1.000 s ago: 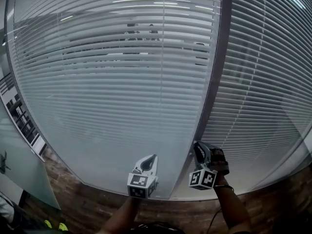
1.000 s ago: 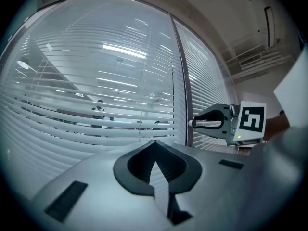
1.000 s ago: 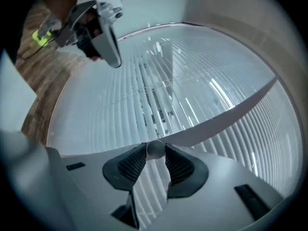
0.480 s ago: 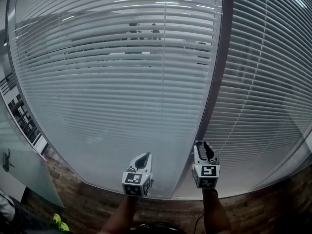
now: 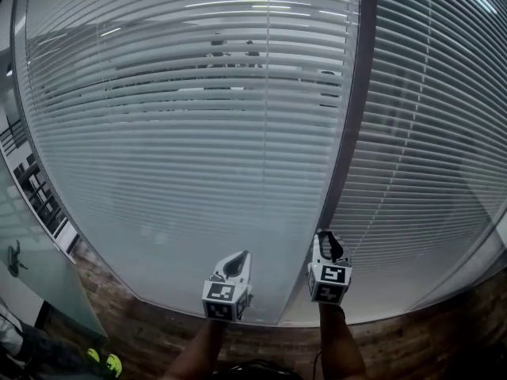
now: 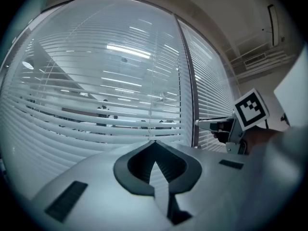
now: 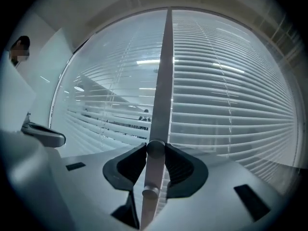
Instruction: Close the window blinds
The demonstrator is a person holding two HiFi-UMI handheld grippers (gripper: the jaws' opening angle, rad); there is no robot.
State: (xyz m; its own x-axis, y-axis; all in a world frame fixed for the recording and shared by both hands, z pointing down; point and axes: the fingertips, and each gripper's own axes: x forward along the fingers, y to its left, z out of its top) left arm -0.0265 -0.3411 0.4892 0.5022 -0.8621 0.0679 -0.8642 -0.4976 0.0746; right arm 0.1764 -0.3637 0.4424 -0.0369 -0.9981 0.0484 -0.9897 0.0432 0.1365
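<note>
The right tongs (image 5: 328,245) have rolled upright, clamped on the small round grey knob (image 7: 155,149) of the grey vertical window post (image 5: 352,117). The left tongs (image 5: 236,264), left of that post, are pressed together, empty. The white slatted blinds (image 5: 174,149) left of it show gaps. I'd worry the pads slip, or over-turning reopens the slats.

Both bare forearms come up from the bottom edge of the head view, the left forearm (image 5: 196,351) and the right forearm (image 5: 339,347) almost parallel, and each one carries a tool that points forward, away from the body, with its marker cube turned up toward the head. The left tool (image 5: 242,256) has its two jaws together at the tips, with nothing between them. The right tool (image 5: 323,237), side by side with the left one and not touching it, has its jaws pressed on both sides of a round knob (image 7: 155,149)
</note>
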